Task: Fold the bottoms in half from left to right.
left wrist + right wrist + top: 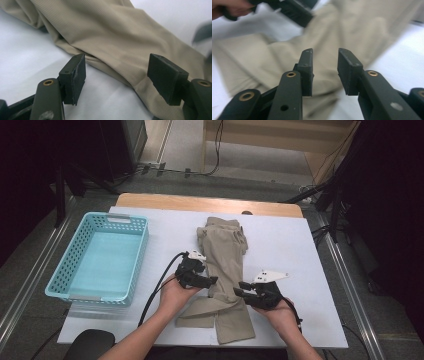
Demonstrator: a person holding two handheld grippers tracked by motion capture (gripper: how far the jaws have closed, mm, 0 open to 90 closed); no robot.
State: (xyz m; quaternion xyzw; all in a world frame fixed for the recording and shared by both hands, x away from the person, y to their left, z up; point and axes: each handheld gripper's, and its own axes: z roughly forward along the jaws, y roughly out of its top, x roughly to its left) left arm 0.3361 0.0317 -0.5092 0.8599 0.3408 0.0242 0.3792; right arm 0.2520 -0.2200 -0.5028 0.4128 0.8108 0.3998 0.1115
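White table (290, 250), turquoise basket (65, 265) at its left, beige trousers (225, 255) lying mid-table.
We record the left gripper (214, 280) and right gripper (237, 289) flanking the trousers, both spread, gripping nothing.

Overhead light is evenly brightening the white table (280, 245); surroundings are falling dark; the right gripper view is showing motion blur across the far cloth (352, 27)

Lab, camera stands (330, 195), floor cables (218, 145)

One trousers (225, 265); one basket (75, 255)
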